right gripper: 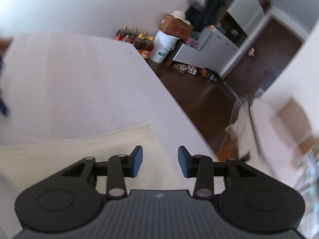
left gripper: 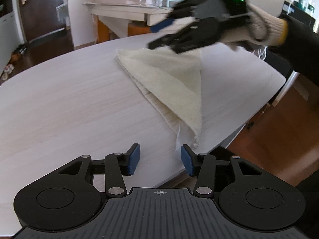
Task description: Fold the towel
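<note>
A cream towel (left gripper: 165, 75) lies folded into a triangle on the pale wood table (left gripper: 69, 103), one corner pointing at my left gripper. My left gripper (left gripper: 160, 160) is open and empty, just short of that near corner and its white tag. My right gripper (left gripper: 159, 35) hovers open over the towel's far edge, held by a gloved hand, and looks blurred. In the right wrist view the right gripper (right gripper: 160, 160) is open and empty above the towel (right gripper: 79, 151), which fills the lower left.
The table's right edge (left gripper: 259, 109) drops to an orange-brown floor. A second white table (left gripper: 127, 6) stands behind. In the right wrist view the table edge (right gripper: 169, 91) runs diagonally, with a white bucket (right gripper: 164, 45), a cardboard box and shoes on the dark floor beyond.
</note>
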A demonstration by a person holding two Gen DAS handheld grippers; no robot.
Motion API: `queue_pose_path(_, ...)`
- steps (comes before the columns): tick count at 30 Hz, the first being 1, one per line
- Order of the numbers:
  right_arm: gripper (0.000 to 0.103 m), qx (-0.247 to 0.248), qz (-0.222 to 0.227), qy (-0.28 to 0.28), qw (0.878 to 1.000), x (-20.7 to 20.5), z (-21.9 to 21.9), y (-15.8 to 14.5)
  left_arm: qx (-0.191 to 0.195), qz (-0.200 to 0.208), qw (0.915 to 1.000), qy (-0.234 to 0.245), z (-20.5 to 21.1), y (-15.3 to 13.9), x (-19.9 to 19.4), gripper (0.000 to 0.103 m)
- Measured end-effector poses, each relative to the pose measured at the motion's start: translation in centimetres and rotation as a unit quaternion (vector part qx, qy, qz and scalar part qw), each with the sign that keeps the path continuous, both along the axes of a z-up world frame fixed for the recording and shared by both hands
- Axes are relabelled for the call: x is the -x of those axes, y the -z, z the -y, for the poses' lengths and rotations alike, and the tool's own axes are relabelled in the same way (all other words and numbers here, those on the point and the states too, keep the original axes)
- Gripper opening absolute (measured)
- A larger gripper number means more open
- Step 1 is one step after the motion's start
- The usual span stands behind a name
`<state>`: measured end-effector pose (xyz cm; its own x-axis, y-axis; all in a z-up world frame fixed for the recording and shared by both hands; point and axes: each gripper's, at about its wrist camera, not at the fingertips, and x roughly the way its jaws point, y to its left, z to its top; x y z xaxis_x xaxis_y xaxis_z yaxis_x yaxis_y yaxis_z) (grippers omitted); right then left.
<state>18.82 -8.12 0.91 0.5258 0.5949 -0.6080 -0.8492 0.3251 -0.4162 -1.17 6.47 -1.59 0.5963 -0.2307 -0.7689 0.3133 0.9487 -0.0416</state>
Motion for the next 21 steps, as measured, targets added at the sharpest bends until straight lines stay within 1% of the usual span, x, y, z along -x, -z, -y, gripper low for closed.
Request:
queue_pose_path(1,0.042,-0.009,-0.009,0.009,1.000,0.9,0.6,-0.2,-0.006,0.003,1.0000,0.000,0.0,-0.1,0.0,0.050)
queue_pose_path(3,0.042,-0.021,-0.015,0.031,0.999,2.2,1.8,-0.3,0.003,0.006,1.0000,-0.004,-0.3,-0.4,-0.2,0.050)
queue_pose_path(5,0.042,-0.029,-0.010,0.061,0.998,3.3,3.2,0.0,0.011,0.021,0.9997,-0.008,-0.4,-1.1,-0.6,0.051)
queue_pose_path(8,0.042,-0.038,0.003,0.123,0.992,3.4,5.2,0.5,0.002,0.043,0.9990,-0.005,0.1,-2.0,-1.1,0.052)
queue_pose_path(11,0.042,-0.049,0.003,0.185,0.982,2.0,7.3,0.6,0.006,0.054,0.9983,0.020,1.1,-2.6,-1.9,0.053)
queue_pose_path(13,0.042,-0.050,0.002,0.223,0.974,0.2,8.6,0.6,-0.008,0.050,0.9980,0.039,2.1,-1.9,-2.7,0.053)
queue_pose_path(14,0.042,-0.050,0.003,0.236,0.970,-0.6,9.1,0.6,-0.013,0.048,0.9979,0.041,2.4,-1.6,-2.9,0.053)
queue_pose_path(16,0.042,-0.062,0.002,0.259,0.964,-2.8,10.0,0.5,-0.026,0.042,0.9979,0.042,2.8,-0.9,-3.2,0.053)
queue_pose_path(18,0.042,-0.061,0.003,0.272,0.960,-4.6,10.5,0.8,-0.036,0.033,0.9982,0.036,3.0,-0.1,-3.5,0.053)
queue_pose_path(20,0.042,-0.057,0.008,0.277,0.959,-5.0,10.9,1.5,-0.026,0.023,0.9989,0.030,2.6,0.1,-3.6,0.053)
queue_pose_path(21,0.042,-0.052,0.004,0.278,0.959,-5.8,10.7,1.9,-0.026,0.021,0.9990,0.029,2.5,0.1,-3.5,0.053)
